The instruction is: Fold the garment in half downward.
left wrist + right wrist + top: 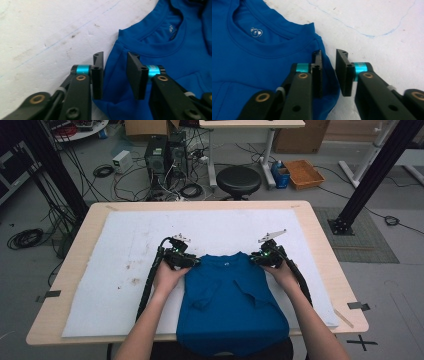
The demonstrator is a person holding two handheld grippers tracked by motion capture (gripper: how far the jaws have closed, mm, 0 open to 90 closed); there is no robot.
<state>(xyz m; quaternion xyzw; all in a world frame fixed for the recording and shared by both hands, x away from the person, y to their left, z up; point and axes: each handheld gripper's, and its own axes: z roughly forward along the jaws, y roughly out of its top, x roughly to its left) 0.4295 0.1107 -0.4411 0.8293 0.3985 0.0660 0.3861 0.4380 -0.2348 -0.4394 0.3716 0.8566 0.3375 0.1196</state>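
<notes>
On the left, the left gripper point(192, 261) lay low at one shoulder of the blue T-shirt point(230, 302), which was spread on the white mat point(120, 255) with its sleeves folded in over the front. In the left gripper view its jaws stood apart, straddling the shoulder edge: one jaw sat out over the bare mat, the other over the cloth, with the fabric point(117, 75) between them and a gap visible on both sides, so nothing was pinched yet. The collar point(160, 42) lay beyond the jaw tips.

On the right, the right gripper point(256, 259) sat at the other shoulder. In the right gripper view one jaw rested over the shirt point(262, 65), the other over the mat point(387, 37), the shoulder edge in the narrow gap between them, the pads not seen pressing it. A small printed label point(256, 32) showed inside the neckline, ahead of the cloth-side jaw.
</notes>
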